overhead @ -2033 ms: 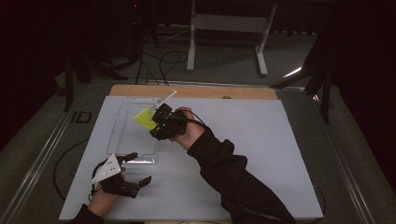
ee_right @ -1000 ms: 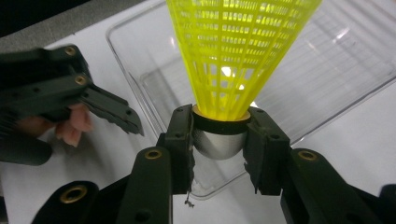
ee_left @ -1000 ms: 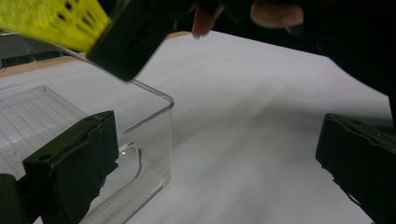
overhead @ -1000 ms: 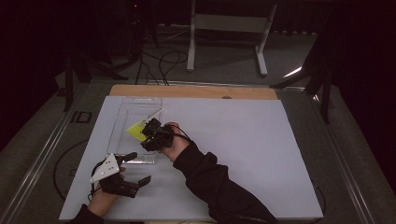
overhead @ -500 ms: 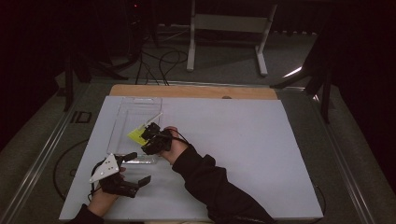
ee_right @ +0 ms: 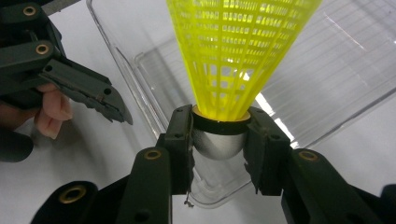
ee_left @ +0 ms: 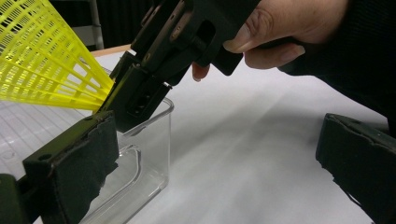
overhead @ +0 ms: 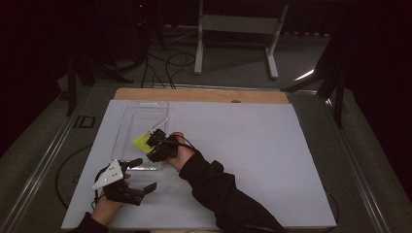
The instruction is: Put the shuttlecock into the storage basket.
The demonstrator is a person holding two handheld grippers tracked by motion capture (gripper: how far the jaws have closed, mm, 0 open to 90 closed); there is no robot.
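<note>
Shuttlecock point(ee_right: 240, 60), pinched at its cork by our right gripper point(ee_right: 219, 140), hangs over the clear tray point(overhead: 127, 127) at ten o'clock; next we lower and release. Left gripper point(overhead: 132, 180) rests spread.

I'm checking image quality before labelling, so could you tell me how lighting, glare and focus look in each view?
High view: dim, dark surroundings, white table evenly lit. Right gripper view: sharp on the yellow shuttlecock, glare streaks on the clear tray. Left gripper view: near jaws soft, soft shadow across the table.
</note>
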